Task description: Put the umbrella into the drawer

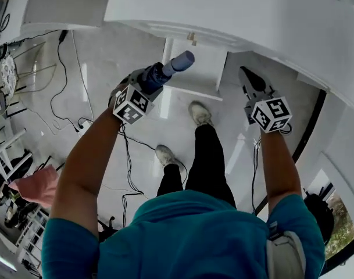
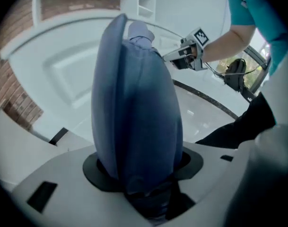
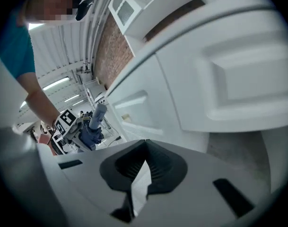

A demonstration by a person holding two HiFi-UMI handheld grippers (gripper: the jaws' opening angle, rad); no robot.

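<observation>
White cabinet (image 1: 235,16) fronts stand just ahead of both tongs. Left tongs (image 1: 149,81) clamp the folded umbrella (image 2: 139,112), its far end pointing forward for stowing. Right tongs (image 3: 139,174) are closed and empty, likely free for the drawer.

Pads of the left gripper (image 1: 146,83) are covered by the folded umbrella (image 2: 134,108) in the left gripper view. The umbrella's lower end is lost in shadow there. The white cabinet (image 1: 235,10) is cut off by the head view's top and right edges. The small tag (image 1: 192,38) on its front is too small to be read. Clutter (image 1: 8,173) at the left edge is cropped and cannot be identified.
</observation>
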